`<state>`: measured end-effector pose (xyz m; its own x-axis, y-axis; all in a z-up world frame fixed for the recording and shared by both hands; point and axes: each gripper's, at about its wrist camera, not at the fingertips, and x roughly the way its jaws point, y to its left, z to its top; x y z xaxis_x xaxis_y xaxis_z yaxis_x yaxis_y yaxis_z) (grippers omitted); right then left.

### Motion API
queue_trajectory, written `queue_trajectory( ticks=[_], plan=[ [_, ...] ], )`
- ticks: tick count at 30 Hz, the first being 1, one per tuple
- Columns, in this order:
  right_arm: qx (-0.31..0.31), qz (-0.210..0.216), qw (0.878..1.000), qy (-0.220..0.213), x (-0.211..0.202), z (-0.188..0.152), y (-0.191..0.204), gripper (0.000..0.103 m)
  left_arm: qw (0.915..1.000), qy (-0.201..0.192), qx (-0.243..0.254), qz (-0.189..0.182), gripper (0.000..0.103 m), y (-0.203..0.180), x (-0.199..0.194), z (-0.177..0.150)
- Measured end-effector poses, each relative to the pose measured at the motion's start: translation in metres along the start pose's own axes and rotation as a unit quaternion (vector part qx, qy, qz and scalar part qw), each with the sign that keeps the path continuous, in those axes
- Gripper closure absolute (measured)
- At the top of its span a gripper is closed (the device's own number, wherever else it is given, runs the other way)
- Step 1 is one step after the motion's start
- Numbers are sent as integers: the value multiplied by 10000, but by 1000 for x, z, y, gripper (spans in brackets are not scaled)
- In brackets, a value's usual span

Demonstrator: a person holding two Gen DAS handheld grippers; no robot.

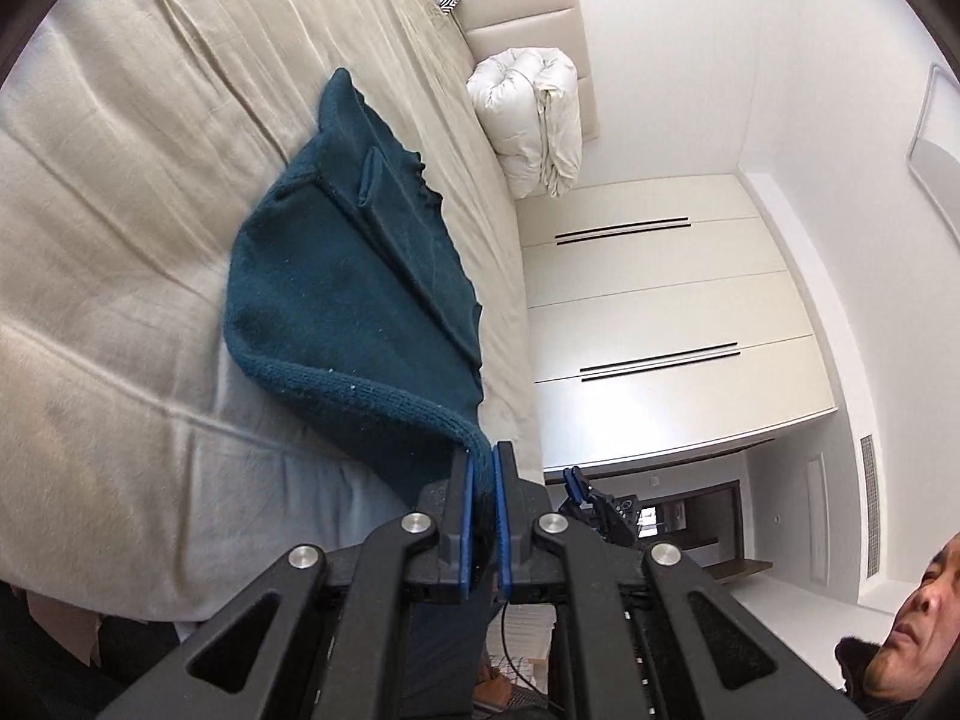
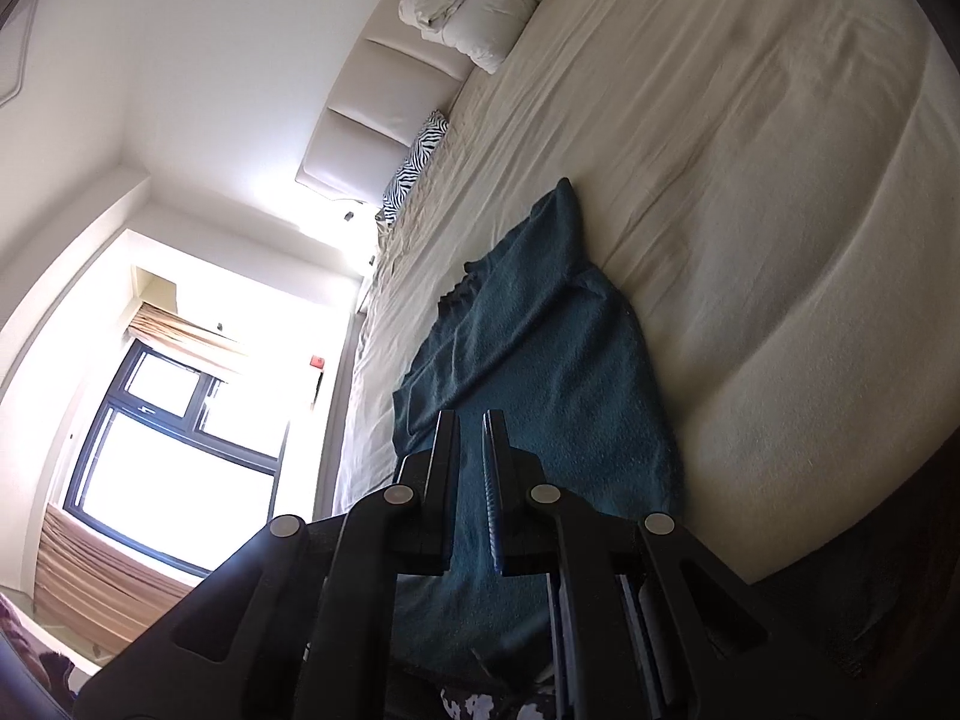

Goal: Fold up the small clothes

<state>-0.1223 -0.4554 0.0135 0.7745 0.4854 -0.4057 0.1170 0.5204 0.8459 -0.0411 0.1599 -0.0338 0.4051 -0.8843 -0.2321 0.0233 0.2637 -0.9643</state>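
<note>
Now the teal knitted garment (image 1: 360, 276) lies spread on the cream sheet of the bed (image 1: 132, 192), and everything else can be placed from it. At its near ribbed corner the left claw (image 1: 483, 462) is clamped tight on the knit, the two blue-lined fingers (image 1: 462, 516) pressed together with a fold of teal cloth squeezed between them, and that corner rises off the sheet toward the claw while the rest of the garment stays flat on the bed. A raised flap or band runs along the garment's upper face, and its far edge looks frayed or wavy. In the right wrist view the same garment (image 2: 540, 372) stretches away from the right claw (image 2: 472, 420), whose fingers stand a little apart with teal cloth showing in the gap; whether they are gripping the cloth or only poised above it I cannot tell. Beyond the garment's far end, against the padded headboard (image 2: 372, 138), sits a rolled white duvet (image 1: 531, 120), and a zebra-striped pillow (image 2: 414, 162) lies near the headboard off to one side of the garment. Past the bed edge nearest the garment's side stand white wardrobe doors (image 1: 660, 300), and a bright window (image 2: 174, 438) shows on the opposite side.
</note>
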Motion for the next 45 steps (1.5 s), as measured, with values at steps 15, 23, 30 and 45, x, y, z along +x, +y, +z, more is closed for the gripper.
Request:
queue_trajectory(
  ticks=[15, 23, 30, 45],
  plan=[
    [-194, -1397, 9848, 1010, -28, -42, -16, 36, 9977, 292, -118, 596, 96, 31, 13, -7],
    [-337, -1704, 9645, 1989, -1, -72, -23, 44, 9962, 324, 33, 814, 96, 29, 8, -14],
    [26, -2155, 9536, 2102, 1, -79, -48, 50, 9940, 381, 74, 1018, 96, 36, 5, -18],
    [142, -1970, 9476, 2511, 13, -102, -55, 78, 9933, 435, 76, 1067, 96, 44, 6, -22]
  ],
)
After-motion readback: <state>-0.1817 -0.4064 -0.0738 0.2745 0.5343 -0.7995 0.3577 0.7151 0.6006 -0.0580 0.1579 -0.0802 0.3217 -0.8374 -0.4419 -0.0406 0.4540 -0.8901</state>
